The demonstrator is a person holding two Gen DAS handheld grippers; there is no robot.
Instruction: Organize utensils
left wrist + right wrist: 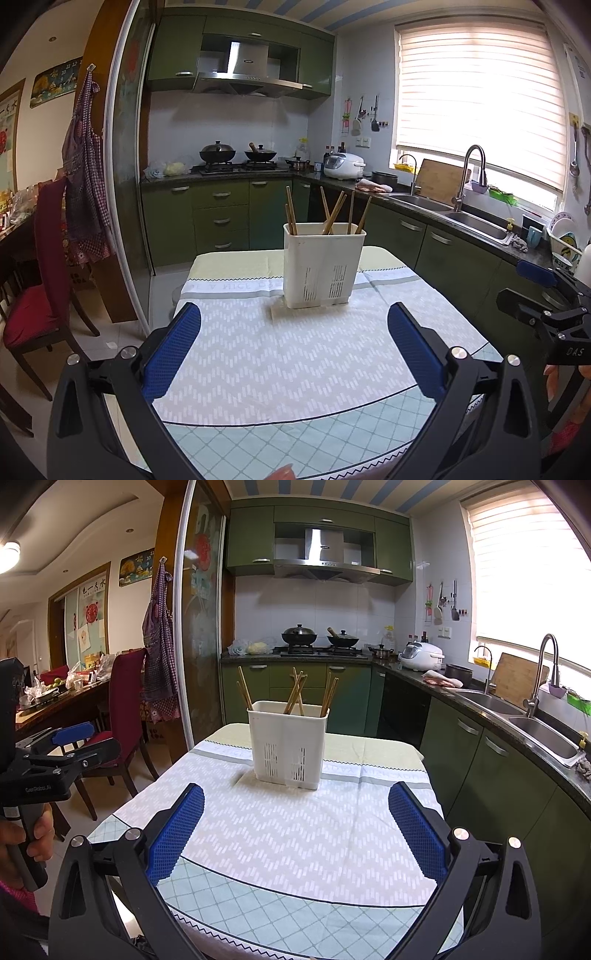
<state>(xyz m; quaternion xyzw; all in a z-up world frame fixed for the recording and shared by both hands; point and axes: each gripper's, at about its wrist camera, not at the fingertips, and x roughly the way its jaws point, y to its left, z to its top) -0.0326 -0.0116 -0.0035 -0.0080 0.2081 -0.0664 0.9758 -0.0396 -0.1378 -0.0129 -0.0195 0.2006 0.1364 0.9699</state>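
A white slotted utensil holder (322, 266) stands upright near the far middle of the table; it also shows in the right wrist view (287, 744). Several wooden chopsticks (334, 212) stand in it, leaning at different angles, as the right wrist view shows too (295, 693). My left gripper (294, 312) is open and empty, held above the near part of the table, short of the holder. My right gripper (296, 794) is open and empty, also short of the holder. Each gripper shows at the edge of the other's view: the right gripper (532, 291) and the left gripper (79, 744).
The table carries a white and pale green patterned cloth (295, 354). A red-cushioned chair (122, 701) stands at its left. A green kitchen counter with a double sink (535, 731) runs along the right. A stove with pots (236, 155) is at the back.
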